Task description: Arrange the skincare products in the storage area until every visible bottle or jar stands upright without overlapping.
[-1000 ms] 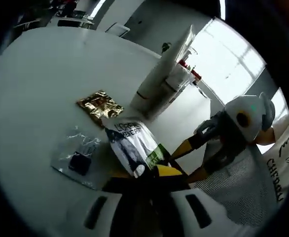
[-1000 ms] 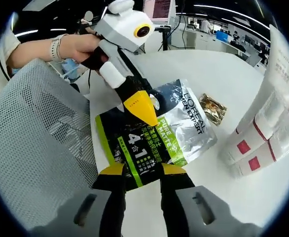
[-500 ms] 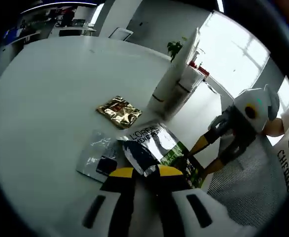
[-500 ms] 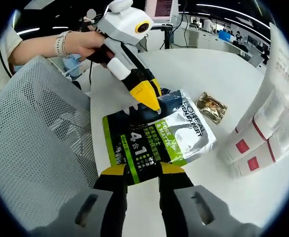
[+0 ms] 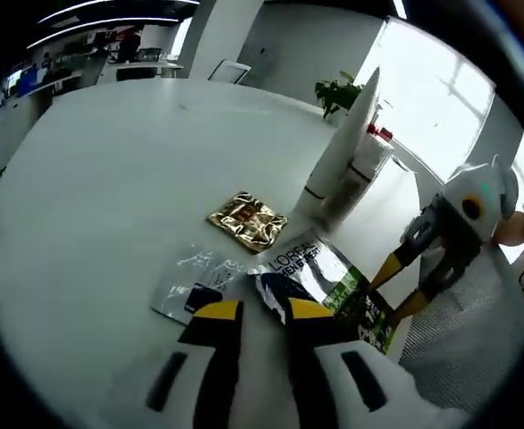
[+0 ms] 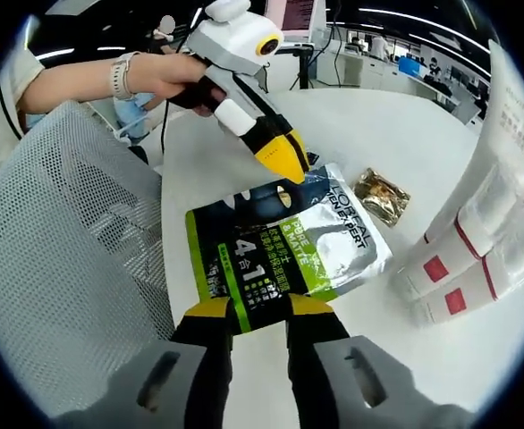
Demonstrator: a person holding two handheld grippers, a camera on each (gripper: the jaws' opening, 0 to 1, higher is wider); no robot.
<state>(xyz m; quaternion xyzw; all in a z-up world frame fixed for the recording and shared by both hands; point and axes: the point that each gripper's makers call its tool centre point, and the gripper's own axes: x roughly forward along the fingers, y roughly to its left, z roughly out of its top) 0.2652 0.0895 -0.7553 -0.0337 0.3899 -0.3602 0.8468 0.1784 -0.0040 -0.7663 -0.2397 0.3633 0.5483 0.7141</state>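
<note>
Left gripper came off the sachet

I drew the left gripper [image 6: 284, 165] up and back from the silver-and-green sachet [image 6: 289, 250], its yellow tips no longer on the top edge; the sachet dropped lower and lay flatter on the white table [image 6: 369, 134]; my right gripper [image 6: 255, 308] kept its grip on the bottom edge.

Round white table [image 5: 101, 179] underneath. Beyond its far edge, office desks [image 6: 396, 63] with monitors, and a potted plant [image 5: 338, 89] by the bright window. Beside the table, a grey mesh surface [image 6: 65, 259], possibly a chair back.
</note>
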